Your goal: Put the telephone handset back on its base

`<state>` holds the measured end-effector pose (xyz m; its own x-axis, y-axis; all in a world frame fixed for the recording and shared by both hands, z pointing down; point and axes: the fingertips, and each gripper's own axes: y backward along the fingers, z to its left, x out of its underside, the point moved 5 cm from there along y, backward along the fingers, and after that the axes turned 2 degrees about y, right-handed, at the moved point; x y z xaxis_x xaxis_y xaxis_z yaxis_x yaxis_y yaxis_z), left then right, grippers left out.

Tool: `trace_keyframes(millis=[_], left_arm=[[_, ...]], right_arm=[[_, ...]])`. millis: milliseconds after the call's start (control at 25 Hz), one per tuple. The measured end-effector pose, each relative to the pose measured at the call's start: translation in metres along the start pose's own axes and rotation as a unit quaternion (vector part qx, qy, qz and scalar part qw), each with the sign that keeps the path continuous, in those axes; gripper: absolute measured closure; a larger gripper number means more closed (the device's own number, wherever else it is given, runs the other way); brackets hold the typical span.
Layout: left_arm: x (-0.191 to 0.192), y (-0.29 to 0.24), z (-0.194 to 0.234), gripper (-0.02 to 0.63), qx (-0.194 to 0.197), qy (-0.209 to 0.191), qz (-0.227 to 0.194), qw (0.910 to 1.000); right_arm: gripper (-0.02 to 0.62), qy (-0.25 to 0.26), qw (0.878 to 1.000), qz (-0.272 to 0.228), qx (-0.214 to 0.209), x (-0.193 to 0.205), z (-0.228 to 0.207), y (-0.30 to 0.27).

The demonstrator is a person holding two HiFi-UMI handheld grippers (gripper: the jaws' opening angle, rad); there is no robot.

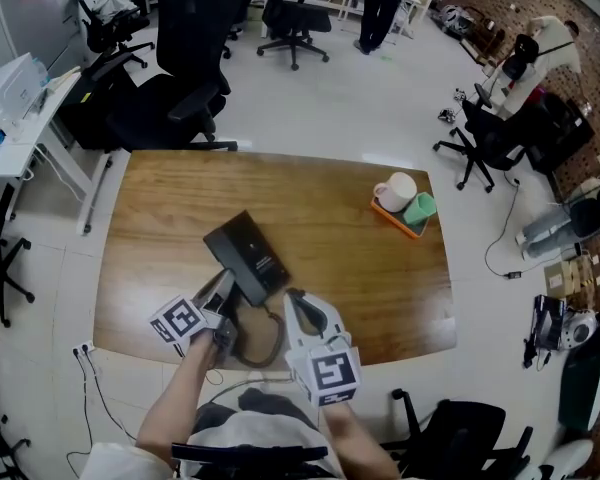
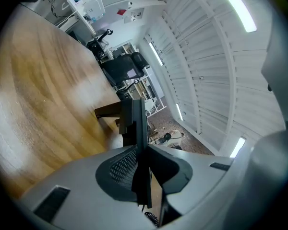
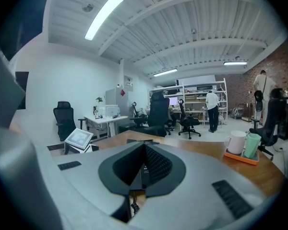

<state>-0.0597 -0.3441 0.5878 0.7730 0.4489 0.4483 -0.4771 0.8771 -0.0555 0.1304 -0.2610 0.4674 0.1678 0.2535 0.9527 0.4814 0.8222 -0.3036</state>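
Left to right across the brown wooden tabletop: the left gripper has its fingers closed on the black telephone handset. It grips the handset edge-on at the near-left side of the black telephone base. A black coiled cord loops toward the near edge.

Progress: the handset appears brought up to the base, but whether it sits in its cradle cannot be told. Seating it and letting go look to be what is left.

The right gripper points at the base, with its fingers closed and nothing seen between them.

Far right: an orange tray holds a white mug and a green cup, their contents not visible.
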Motion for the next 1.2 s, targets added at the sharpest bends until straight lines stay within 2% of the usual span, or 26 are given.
trace_keyframes(millis=[480, 680, 840, 880, 1200], left_arm=[[0.0019, -0.0005, 0.0027, 0.538, 0.015, 0.005, 0.01, 0.9998], [0.0012, -0.0001, 0.0049, 0.509, 0.02, 0.0, 0.016, 0.9997], [0.0009, -0.0005, 0.0041, 0.51, 0.021, 0.0, 0.021, 0.9996], [0.001, -0.0009, 0.0032, 0.541, 0.021, 0.0, 0.023, 0.9995], [-0.0014, -0.0021, 0.0033, 0.545, 0.063, 0.013, 0.018, 0.9977]], right_arm=[[0.591, -0.016, 1.0, -0.008, 0.0, -0.0061, 0.0031, -0.0051], [0.592, -0.008, 1.0, -0.004, -0.004, -0.0034, 0.0023, -0.0056], [0.591, -0.015, 1.0, -0.006, -0.001, -0.0047, 0.0029, -0.0056], [0.591, -0.015, 1.0, -0.005, -0.001, -0.0038, 0.003, -0.0058], [0.591, -0.015, 1.0, -0.007, -0.009, -0.0002, 0.0072, -0.006]])
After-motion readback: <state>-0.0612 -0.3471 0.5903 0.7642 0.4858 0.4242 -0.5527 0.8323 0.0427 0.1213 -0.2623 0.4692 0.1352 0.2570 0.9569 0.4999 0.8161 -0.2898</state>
